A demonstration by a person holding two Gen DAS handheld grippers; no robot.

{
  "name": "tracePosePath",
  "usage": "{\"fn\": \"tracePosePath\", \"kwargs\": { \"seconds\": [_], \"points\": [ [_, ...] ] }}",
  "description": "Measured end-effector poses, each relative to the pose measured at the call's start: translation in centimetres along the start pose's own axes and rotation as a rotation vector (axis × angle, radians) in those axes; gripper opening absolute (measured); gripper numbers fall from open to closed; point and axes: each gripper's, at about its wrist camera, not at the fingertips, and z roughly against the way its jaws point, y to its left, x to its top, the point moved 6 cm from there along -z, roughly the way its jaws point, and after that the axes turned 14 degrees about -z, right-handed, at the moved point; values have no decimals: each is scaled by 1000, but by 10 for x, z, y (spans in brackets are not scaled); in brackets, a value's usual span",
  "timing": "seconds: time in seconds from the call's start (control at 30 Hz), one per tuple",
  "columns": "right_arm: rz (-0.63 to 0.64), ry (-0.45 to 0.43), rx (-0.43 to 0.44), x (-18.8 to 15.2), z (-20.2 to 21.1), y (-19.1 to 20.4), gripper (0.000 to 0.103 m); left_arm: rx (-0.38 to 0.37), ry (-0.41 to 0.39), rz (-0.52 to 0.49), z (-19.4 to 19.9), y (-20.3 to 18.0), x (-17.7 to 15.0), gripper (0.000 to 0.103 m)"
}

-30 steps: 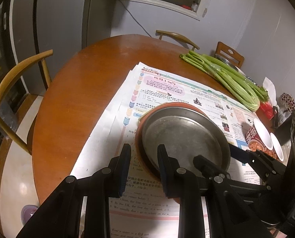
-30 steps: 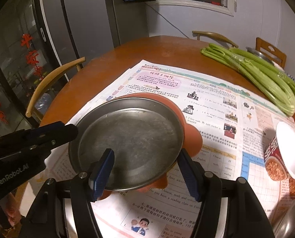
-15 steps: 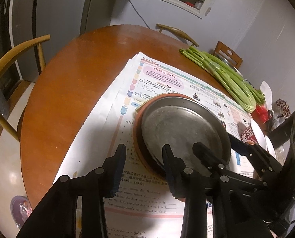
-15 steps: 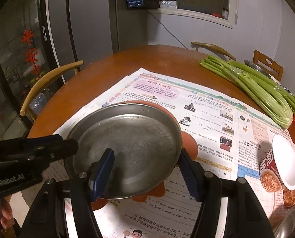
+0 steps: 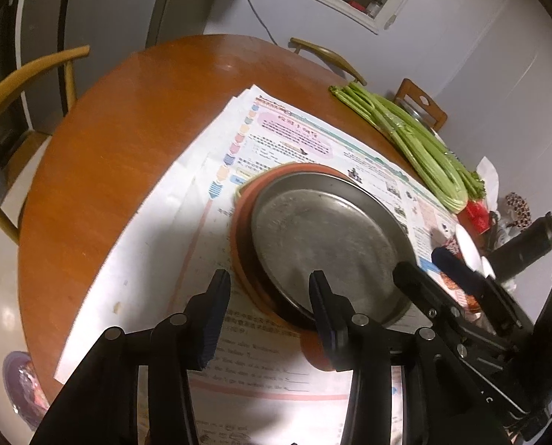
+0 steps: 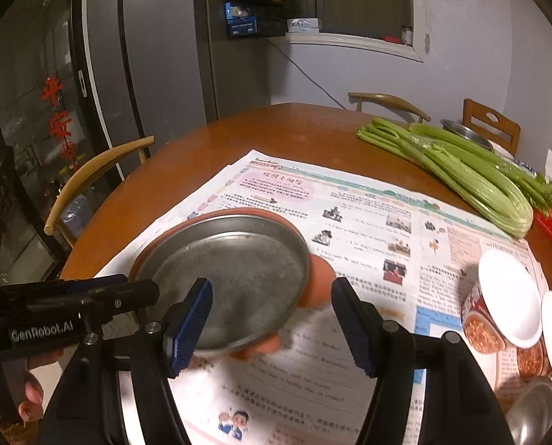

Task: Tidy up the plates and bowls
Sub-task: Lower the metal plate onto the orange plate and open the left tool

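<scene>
One round wooden table (image 5: 127,155) filled most of what I saw, with chairs (image 6: 90,178) drawn up around it. Newspaper (image 6: 368,222) covered the near half of it. On the paper lay an orange plate (image 5: 242,230), and a steel plate (image 5: 328,244) sat inside it, shifted toward my right so that the orange rim showed as a crescent on the left. The steel plate was bare and dull grey.

Along the far right edge of the paper lay a long bunch of celery (image 6: 461,174). Beyond it, by a chair, I could make out the rim of a small steel bowl (image 6: 465,133). Near my right side stood two noodle cups (image 6: 498,315) with white lids, touching each other, and a steel rim (image 6: 532,411) poked in at the bottom corner.

My left claw (image 5: 268,296) hung over the near left edge of the stacked plates, its jaws parted and gripping nothing; the right finger was over the steel plate's rim, the left over bare paper. My right claw (image 6: 272,319) hovered at the near right edge of the plates, jaws spread wide and holding nothing.
</scene>
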Motion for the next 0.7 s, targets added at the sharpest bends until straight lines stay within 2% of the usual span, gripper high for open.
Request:
{"fn": "tracePosePath", "kwargs": {
  "seconds": [0.3, 0.7],
  "points": [
    [-47, 54, 58, -14, 2, -12, 66, 27, 17, 4, -9, -7, 1, 51],
    [-81, 60, 66, -18, -6, -20, 66, 31, 37, -31, -27, -27, 11, 51]
  ]
}}
